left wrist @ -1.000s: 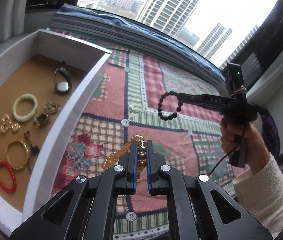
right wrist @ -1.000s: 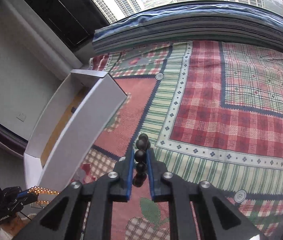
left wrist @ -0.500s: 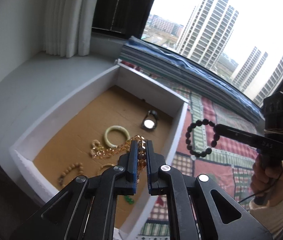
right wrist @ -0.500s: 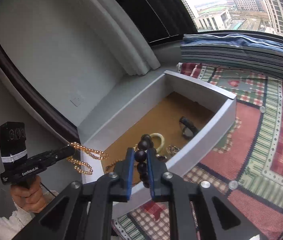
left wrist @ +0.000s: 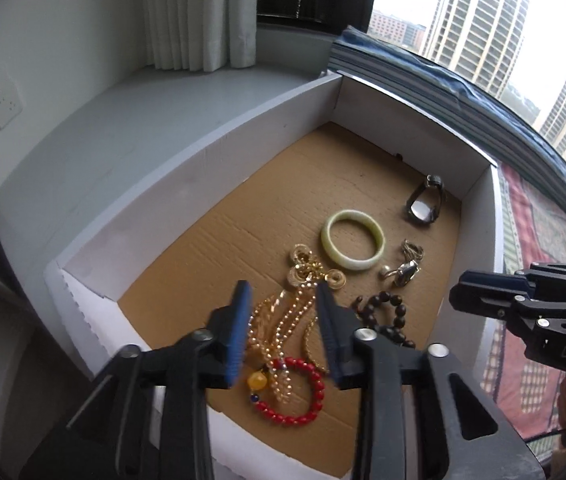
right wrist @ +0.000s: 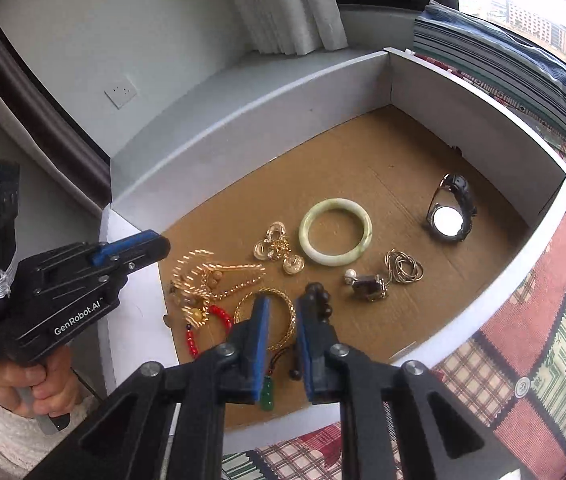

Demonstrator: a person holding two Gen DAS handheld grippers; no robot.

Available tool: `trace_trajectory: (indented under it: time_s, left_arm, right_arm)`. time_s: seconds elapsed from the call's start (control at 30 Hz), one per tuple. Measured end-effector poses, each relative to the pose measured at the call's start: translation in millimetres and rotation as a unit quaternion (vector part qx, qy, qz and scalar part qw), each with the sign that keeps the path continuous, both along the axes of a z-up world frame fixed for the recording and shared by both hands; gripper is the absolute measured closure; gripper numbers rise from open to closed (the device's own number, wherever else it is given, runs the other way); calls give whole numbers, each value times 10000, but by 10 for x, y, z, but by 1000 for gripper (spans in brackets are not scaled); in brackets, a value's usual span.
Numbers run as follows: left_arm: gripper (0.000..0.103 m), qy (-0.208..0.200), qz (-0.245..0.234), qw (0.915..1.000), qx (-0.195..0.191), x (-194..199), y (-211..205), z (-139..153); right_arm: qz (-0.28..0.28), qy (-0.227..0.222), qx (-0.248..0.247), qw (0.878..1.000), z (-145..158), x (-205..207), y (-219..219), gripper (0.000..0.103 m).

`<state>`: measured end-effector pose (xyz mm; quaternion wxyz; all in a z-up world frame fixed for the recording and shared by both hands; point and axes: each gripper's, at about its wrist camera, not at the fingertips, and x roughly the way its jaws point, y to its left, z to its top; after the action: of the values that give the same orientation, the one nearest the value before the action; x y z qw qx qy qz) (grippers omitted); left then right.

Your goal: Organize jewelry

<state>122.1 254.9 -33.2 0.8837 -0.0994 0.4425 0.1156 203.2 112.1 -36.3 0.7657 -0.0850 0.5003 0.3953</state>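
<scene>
A white box [left wrist: 187,184] with a cardboard floor holds the jewelry; it also shows in the right wrist view [right wrist: 251,108]. My left gripper [left wrist: 283,328] is open above its near end, over the gold bead necklace [left wrist: 279,320], blurred in the right wrist view [right wrist: 207,276]. My right gripper [right wrist: 281,332] is open over the box; the dark bead bracelet [right wrist: 319,294] lies by its right finger and shows in the left wrist view [left wrist: 387,312]. In the box lie a jade bangle [right wrist: 337,232], a watch [right wrist: 451,216], a red bead bracelet [left wrist: 295,392] and a gold bangle [right wrist: 283,320].
A plaid cloth [right wrist: 523,340] covers the surface to the right of the box. A grey sill [left wrist: 131,112] and curtain [left wrist: 199,12] lie behind it. A stack of folded bedding [left wrist: 423,76] runs along the window.
Both grippers moved over the box and opened. The gold bead necklace and the dark bead bracelet left the jaws and now lie in the box.
</scene>
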Motion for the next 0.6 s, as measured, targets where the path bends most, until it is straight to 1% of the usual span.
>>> trace_trajectory:
  time_s: [0.03, 0.07, 0.1, 0.13, 0.2, 0.3, 0.37, 0.4, 0.43, 0.5, 0.6]
  left_arm:
    - [12, -100, 109, 9998, 137, -50, -16, 40]
    - [8, -234, 211, 9990, 304, -108, -43, 91]
    - [6, -351, 250, 9980, 465, -150, -66, 144]
    - [4, -396, 252, 9971, 601, -182, -110, 181]
    - [1, -386, 372, 9952, 818, -220, -185, 246]
    - [1, -348, 751, 9895, 1184, -307, -277, 324]
    - [1, -371, 870, 9854, 1416, -365, -338, 361]
    - [1, -404, 893, 9846, 1450, -395, -355, 378]
    - [1, -414, 895, 9853, 1394, -416, -361, 390]
    - [1, -313, 841, 9894, 1145, -444, -351, 395]
    - [1, -250, 669, 9945, 760, -498, -349, 418]
  right_arm:
    - [0, -39, 21, 10000, 25, -24, -6, 75]
    - [-38, -145, 15, 9999, 69, -49, -22, 56]
    - [-90, -314, -12, 9995, 130, -85, -37, 44]
    - [-124, -496, -42, 9987, 202, -119, -49, 42]
    - [-140, -817, -71, 9965, 350, -198, -87, 42]
    - [-194, -1156, -98, 9931, 509, -282, -159, 41]
    - [-228, -1341, -176, 9906, 572, -334, -196, 41]
    - [-242, -1420, -233, 9893, 585, -358, -209, 41]
    - [-257, -1490, -288, 9881, 594, -378, -216, 41]
    - [-275, -1615, -424, 9856, 596, -430, -223, 40]
    - [-283, -1633, -539, 9847, 571, -502, -223, 34]
